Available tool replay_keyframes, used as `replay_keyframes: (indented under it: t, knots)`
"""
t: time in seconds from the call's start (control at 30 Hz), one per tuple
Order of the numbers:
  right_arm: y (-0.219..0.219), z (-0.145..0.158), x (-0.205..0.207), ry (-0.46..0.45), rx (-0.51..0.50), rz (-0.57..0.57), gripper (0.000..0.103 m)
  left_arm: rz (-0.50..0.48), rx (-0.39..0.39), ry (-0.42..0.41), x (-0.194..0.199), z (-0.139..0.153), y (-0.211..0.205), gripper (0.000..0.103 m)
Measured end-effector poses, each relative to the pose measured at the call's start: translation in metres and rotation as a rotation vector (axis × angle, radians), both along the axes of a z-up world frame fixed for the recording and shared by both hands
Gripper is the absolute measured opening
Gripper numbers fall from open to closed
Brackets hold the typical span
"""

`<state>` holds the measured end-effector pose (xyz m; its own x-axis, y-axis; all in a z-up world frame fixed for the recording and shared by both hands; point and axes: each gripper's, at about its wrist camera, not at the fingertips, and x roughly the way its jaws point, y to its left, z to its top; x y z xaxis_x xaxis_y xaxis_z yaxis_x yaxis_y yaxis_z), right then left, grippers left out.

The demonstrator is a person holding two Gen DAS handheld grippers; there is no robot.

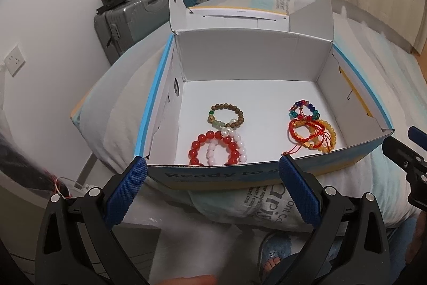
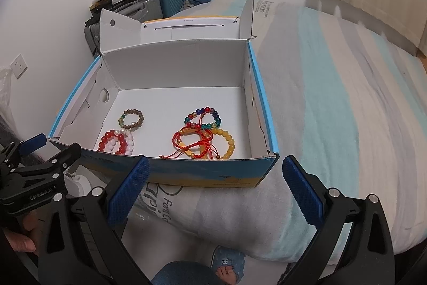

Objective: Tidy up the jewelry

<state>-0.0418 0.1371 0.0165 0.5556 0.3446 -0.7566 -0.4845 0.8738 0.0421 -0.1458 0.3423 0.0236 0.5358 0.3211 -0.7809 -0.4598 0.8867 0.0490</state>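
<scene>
- Left wrist view: an open cardboard box sits on a bed, filling the middle of the frame, its near wall just beyond the left gripper.
- The left gripper's jaws are spread wide and hold nothing; the box wall shows between them.
- Inside the box, lower centre of the frame, a red bead bracelet overlaps a pink one, with a brown bead bracelet just behind them.
- To the right lies a second heap: a red cord bracelet tangled over a yellow bead bracelet.
- Right wrist view: the right gripper is also wide open and empty, level with the box's near right corner.
- The red cord heap lies just above and left of its jaws, so this hand looks nearer to it; the red bead heap suits the left.
- Either hand must lift over the near wall and reach down.
</scene>
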Motion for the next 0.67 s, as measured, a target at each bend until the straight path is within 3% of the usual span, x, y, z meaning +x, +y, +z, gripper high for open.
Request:
replay_keyframes:
  t: [0.67]
  knots:
    - [0.0032,-0.0053,0.001,0.007,-0.014,0.006,0.095,-0.015,-0.017,-0.013,0.0035,0.0002,0.0,0.097]
